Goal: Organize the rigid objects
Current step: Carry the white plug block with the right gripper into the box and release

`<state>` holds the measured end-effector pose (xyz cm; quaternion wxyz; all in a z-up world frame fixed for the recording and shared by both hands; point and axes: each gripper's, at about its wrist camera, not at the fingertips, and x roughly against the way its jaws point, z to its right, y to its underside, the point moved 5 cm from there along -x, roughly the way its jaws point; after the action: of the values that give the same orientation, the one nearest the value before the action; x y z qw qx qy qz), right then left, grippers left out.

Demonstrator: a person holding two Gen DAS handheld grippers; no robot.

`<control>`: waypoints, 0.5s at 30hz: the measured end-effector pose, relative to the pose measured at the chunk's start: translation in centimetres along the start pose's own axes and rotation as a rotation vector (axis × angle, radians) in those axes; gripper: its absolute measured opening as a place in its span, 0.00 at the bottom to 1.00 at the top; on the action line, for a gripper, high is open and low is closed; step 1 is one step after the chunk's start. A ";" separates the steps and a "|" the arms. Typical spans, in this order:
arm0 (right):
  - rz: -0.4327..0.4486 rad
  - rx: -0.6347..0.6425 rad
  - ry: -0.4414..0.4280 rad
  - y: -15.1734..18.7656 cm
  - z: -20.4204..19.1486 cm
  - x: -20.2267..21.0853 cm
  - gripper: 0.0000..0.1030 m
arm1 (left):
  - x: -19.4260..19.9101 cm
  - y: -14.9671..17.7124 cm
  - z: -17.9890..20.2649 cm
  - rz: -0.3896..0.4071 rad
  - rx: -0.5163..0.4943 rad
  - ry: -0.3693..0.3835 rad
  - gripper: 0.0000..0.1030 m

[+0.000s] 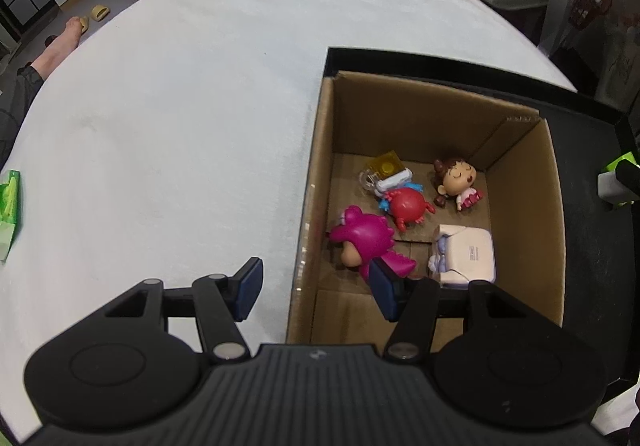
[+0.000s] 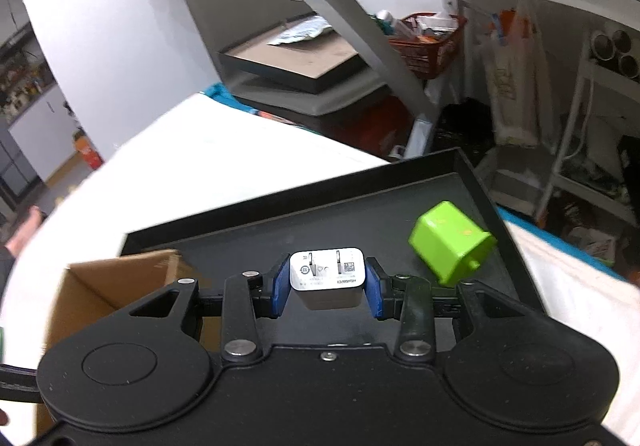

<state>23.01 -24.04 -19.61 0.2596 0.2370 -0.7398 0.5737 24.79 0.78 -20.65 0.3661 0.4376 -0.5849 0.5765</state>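
Black tray (image 2: 460,166) under right claw (image 2: 327,286) clamping white charger (image 2: 327,278)

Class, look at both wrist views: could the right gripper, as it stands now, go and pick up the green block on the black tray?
Probably not yet. The path to the green block looks free, but the right gripper is already shut on the white charger, so it must put that down first.

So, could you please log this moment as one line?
left gripper: open, above cardboard box | right gripper: shut on white charger | green cube: on black tray
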 end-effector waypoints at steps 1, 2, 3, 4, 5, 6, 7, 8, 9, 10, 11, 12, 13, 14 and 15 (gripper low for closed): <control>0.007 0.014 0.003 -0.1 -0.4 0.2 0.36 | 0.2 0.1 -0.3 0.012 0.008 0.002 0.55; 0.012 0.022 0.000 -0.2 -0.8 0.5 0.36 | 0.2 0.1 -0.6 0.021 0.011 0.001 0.55; 0.017 0.023 -0.006 -0.3 -1.1 0.7 0.36 | 0.4 0.2 -0.8 0.036 0.009 0.001 0.55; 0.019 0.023 -0.013 -0.4 -1.4 0.9 0.36 | 0.5 0.3 -0.9 0.046 0.005 0.004 0.55; 0.027 0.018 -0.020 -0.5 -1.8 1.2 0.36 | 0.7 0.4 -1.0 0.052 0.003 0.009 0.55; 0.037 0.015 -0.023 -0.6 -2.1 1.5 0.36 | 0.8 0.5 -1.1 0.056 0.004 0.017 0.55; 0.046 0.019 -0.026 -0.7 -2.4 1.8 0.36 | 0.9 0.6 -1.3 0.060 0.007 0.022 0.55; 0.052 0.030 -0.030 -0.8 -2.9 2.0 0.36 | 0.9 0.6 -1.5 0.064 0.009 0.027 0.55; 0.055 0.038 -0.035 -0.8 -3.5 2.1 0.36 | 1.1 0.6 -1.7 0.069 0.009 0.034 0.55; 0.055 0.043 -0.043 -0.8 -4.0 2.2 0.36 | 1.1 0.6 -1.8 0.073 0.007 0.040 0.55; 0.053 0.048 -0.055 -0.8 -4.6 2.4 0.36 | 1.2 0.7 -1.8 0.075 0.002 0.045 0.52; 0.050 0.052 -0.064 -0.7 -5.1 2.5 0.36 | 1.2 0.8 -1.9 0.078 -0.005 0.051 0.51; 0.052 0.061 -0.074 -0.7 -5.8 2.7 0.36 | 1.2 0.8 -2.0 0.081 -0.011 0.055 0.51; 0.056 0.074 -0.078 -0.7 -6.4 2.8 0.36 | 1.3 1.0 -2.0 0.087 -0.016 0.059 0.51; 0.061 0.090 -0.081 -0.6 -7.1 2.9 0.36 | 1.3 1.0 -2.0 0.091 -0.019 0.061 0.51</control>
<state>21.95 -17.47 -15.81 0.2008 0.2488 -0.7300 0.6040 23.22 2.64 -19.68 0.3614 0.3894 -0.5980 0.6001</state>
